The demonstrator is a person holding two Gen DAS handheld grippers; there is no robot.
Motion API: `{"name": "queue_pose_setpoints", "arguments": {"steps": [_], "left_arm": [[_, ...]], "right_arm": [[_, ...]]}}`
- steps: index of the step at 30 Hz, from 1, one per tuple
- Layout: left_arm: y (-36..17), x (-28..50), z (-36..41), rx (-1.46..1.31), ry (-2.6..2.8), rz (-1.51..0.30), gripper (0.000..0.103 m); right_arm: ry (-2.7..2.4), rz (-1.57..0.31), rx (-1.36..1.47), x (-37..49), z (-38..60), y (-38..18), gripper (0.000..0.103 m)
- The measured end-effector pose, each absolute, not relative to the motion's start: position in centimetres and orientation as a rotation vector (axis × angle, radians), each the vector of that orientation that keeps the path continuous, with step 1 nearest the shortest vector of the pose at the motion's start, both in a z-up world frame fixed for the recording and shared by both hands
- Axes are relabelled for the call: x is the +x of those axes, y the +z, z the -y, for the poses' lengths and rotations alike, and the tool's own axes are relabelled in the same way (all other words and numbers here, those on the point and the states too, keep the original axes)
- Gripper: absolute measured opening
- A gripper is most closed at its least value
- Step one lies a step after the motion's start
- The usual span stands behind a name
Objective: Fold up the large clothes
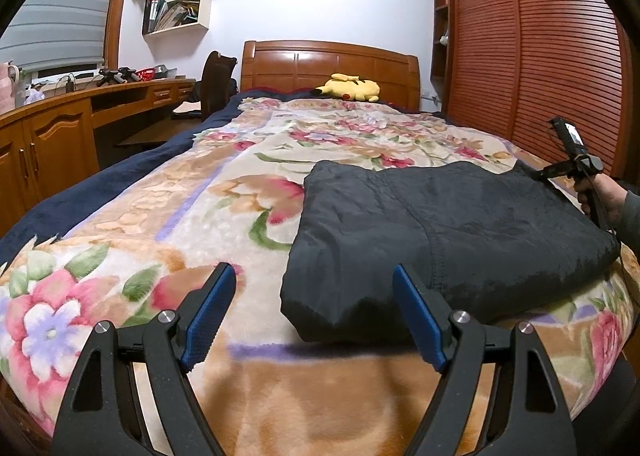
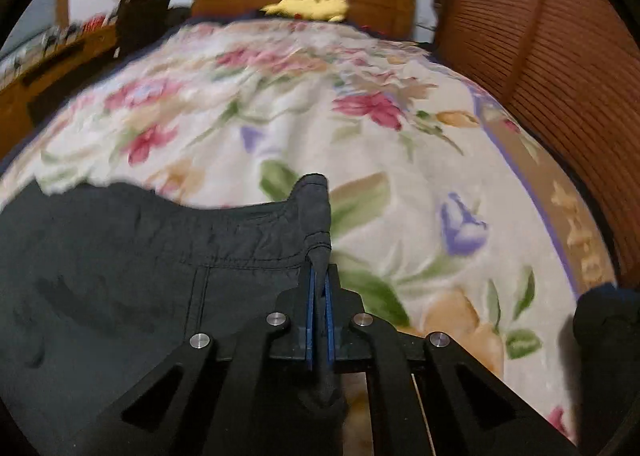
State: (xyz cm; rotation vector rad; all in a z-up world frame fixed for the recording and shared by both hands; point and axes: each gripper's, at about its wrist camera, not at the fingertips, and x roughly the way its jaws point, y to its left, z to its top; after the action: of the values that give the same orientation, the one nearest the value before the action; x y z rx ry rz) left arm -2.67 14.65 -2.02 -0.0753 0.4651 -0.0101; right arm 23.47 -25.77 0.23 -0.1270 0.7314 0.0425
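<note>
A large black garment (image 1: 448, 240) lies folded on the floral blanket, at the bed's near right part. My left gripper (image 1: 314, 312) is open and empty, low over the blanket just in front of the garment's near left corner. My right gripper (image 2: 319, 280) is shut on the garment's edge (image 2: 316, 215), pinching a raised corner of black cloth between its blue pads. The rest of the garment (image 2: 120, 288) spreads to the left in the right wrist view. The right gripper also shows in the left wrist view (image 1: 538, 175) at the garment's far right corner.
The floral blanket (image 1: 168, 223) covers the bed. A yellow plush toy (image 1: 352, 87) lies by the wooden headboard (image 1: 328, 63). A wooden desk with cabinets (image 1: 60, 135) runs along the left. A louvred wardrobe (image 1: 532, 55) stands close on the right.
</note>
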Motion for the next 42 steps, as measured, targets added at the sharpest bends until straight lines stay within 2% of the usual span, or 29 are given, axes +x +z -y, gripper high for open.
{"name": "queue_pose_setpoints", "arguments": {"steps": [4,6,10,13,14,15,16,29,42], "left_arm": [[-2.0,-2.7,-14.7,-0.076,-0.009,-0.465,0.081],[-2.0,-2.7,-14.7,-0.076,-0.009,-0.465,0.081],[-2.0,-2.7,-14.7,-0.077,-0.008,-0.461,0.081],[-2.1,-2.7,-14.7,-0.074,-0.007,-0.463,0.081],[-2.1,-2.8,-14.7,-0.072,-0.006,-0.463,0.081],[-2.0,-2.8,-14.7,-0.072,-0.009,-0.463,0.081],[-2.0,-2.8,-14.7,-0.071,-0.009,-0.463,0.081],[-2.0,-2.9,-14.3,-0.051,0.016,-0.465,0.081],[-2.1,-3.0,-14.5,-0.07,0.02,-0.466,0.081]], "right_arm": [[0.026,-0.733,-0.147,22.7,26.0,0.4,0.004],[0.025,-0.728,-0.147,21.9,25.6,1.0,0.012],[0.097,-0.729,-0.23,19.8,23.6,1.3,0.018],[0.151,-0.706,-0.257,17.2,22.9,1.6,0.036],[0.18,-0.7,-0.251,16.5,22.8,1.7,0.05],[0.212,-0.693,-0.243,15.6,22.6,1.8,0.059],[0.228,-0.687,-0.242,14.9,22.5,1.9,0.061],[0.354,-0.683,-0.199,8.3,19.3,0.5,0.063],[0.436,-0.603,-0.324,4.1,12.3,-1.2,0.062]]}}
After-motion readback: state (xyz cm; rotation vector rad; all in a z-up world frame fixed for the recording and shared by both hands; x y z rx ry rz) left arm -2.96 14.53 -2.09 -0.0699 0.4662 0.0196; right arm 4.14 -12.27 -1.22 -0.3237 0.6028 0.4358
